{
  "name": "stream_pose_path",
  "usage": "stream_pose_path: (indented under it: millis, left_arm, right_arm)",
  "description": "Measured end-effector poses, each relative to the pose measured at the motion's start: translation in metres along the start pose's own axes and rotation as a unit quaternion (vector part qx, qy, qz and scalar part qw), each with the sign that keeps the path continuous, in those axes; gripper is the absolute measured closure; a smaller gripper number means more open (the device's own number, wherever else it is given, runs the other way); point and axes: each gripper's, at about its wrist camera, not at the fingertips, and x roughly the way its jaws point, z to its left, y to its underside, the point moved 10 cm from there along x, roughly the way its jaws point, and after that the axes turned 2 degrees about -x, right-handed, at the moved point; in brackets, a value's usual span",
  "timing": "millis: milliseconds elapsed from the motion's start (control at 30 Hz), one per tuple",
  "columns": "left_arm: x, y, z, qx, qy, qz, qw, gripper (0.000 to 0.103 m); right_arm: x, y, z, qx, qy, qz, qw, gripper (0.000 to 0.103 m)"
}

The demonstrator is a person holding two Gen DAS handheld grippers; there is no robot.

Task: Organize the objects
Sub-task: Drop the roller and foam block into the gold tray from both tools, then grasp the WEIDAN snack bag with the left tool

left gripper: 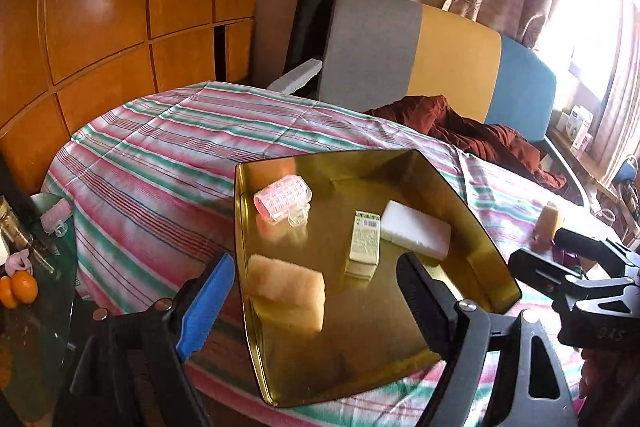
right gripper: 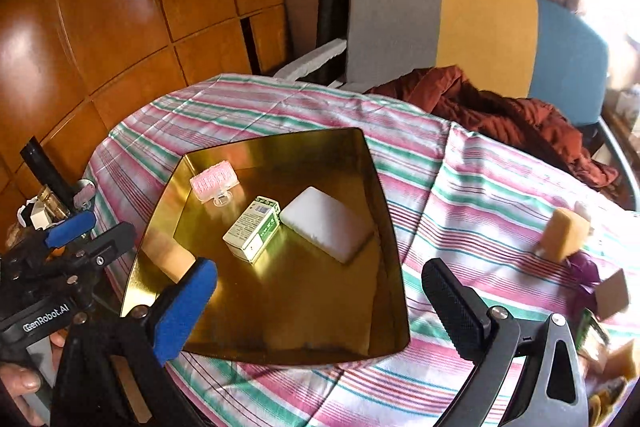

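A gold metal tray (left gripper: 472,223) (right gripper: 384,211) sits on the striped tablecloth. In it lie a pink hair roller (left gripper: 282,199) (right gripper: 214,183), a green-and-white small box (left gripper: 364,243) (right gripper: 252,233), a white sponge block (left gripper: 416,229) (right gripper: 328,223) and a peach sponge (left gripper: 286,291) (right gripper: 168,259). My left gripper (left gripper: 316,301) is open and empty over the tray's near edge. My right gripper (right gripper: 320,311) is open and empty above the tray's near right corner. An orange sponge (right gripper: 564,233) (left gripper: 548,223) stands on the cloth to the right of the tray.
A dark red jacket (right gripper: 520,119) lies at the table's far right by a grey, yellow and blue chair back (right gripper: 484,31). Small items (right gripper: 604,307) crowd the right edge. A glass side table (left gripper: 32,307) at left holds oranges, a jar and another roller.
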Motion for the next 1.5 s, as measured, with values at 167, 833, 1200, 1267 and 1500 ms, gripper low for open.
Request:
stream_pose_path:
  millis: [167,833,1200,1267,1500]
  left_arm:
    - [-0.005,0.009,-0.005,0.006,0.002,0.004,1.0000,0.018]
    - [-0.002,0.025,-0.039,0.024,0.035,0.026,0.9988,0.018]
    - [0.003,0.028,-0.082,0.047,0.088,0.045,0.9940,0.019]
    - [0.002,0.027,-0.096,0.062,0.100,0.045,0.9921,0.019]
    - [0.001,0.033,-0.163,0.122,0.158,0.065,0.9777,0.019]
  right_arm:
    - [-0.013,0.008,-0.001,-0.003,0.013,-0.012,1.000,0.000]
    - [-0.034,0.042,-0.041,0.026,0.052,-0.011,0.998,0.000]
    - [-0.048,0.077,-0.119,0.093,0.097,0.013,0.991,0.000]
    - [-0.055,0.083,-0.137,0.104,0.109,0.014,0.988,0.000]
    - [-0.100,0.113,-0.227,0.172,0.177,0.015,0.969,0.000]
